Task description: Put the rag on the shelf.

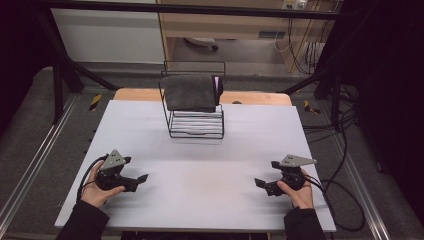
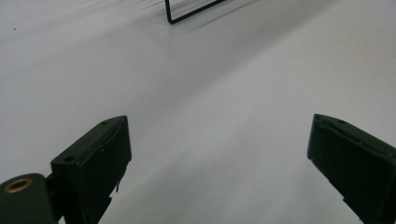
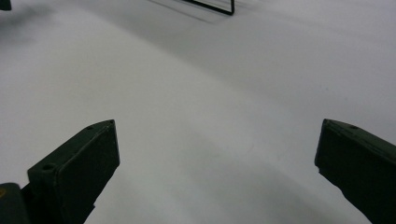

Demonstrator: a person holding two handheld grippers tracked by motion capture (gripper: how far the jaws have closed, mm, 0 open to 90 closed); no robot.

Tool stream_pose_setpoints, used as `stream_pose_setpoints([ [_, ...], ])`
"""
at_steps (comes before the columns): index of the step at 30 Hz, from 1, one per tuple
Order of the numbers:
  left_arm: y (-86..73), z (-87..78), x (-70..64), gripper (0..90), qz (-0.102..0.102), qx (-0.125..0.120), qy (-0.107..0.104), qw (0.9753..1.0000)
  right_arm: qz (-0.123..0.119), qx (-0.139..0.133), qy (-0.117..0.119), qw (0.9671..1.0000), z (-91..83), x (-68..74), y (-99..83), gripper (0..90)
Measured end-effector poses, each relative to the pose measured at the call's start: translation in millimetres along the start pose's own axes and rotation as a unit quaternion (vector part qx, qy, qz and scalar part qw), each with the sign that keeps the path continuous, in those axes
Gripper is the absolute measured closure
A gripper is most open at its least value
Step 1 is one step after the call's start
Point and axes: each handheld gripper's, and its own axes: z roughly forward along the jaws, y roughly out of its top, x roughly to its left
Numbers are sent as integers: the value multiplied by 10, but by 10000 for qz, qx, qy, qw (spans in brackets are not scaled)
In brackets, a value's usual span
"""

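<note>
Towel (image 1: 190, 92), dark grey, hangs folded over the top bar of a black wire rack (image 1: 196, 125) standing near the far edge of the table (image 1: 210, 200), about mid-width, a touch left of centre. Pink bit peeks out at the towel's right end. Its long axis runs left-right, parallel to the far edge, draped down the rack's front.

Left gripper (image 1: 136, 173) sits near the front-left corner, jaws spread apart, nothing btwn them; left gripper view shows both fingers (image 2: 93, 163) wide over bare surface w/ a rack corner (image 2: 171, 18) up ahead. Right gripper (image 1: 267, 175) near the front-right corner, jaws likewise apart and empty; its view has a rack corner (image 3: 230, 11) at top.

Key relation: towel lies fwd and inward from both tools, well apart from each. Left looks slightly nearer, since the rack sits a bit left of centre, but it's close. Judging by the layout, each tool would reach fwd to its own end of the towel
</note>
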Motion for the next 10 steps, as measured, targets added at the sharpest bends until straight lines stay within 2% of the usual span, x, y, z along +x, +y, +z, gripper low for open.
stream_pose_setpoints([
  [5,-72,4,-17,52,102,125,0,9999,116,51,-13,9999,-36,-25,-109,7],
  [8,-118,-9,-18,49,81,151,-6,9999,197,52,-31,9998,-54,-35,-131,7],
  [10,-134,-12,-14,49,65,177,3,9998,167,33,-33,9998,-56,-38,-136,7],
])
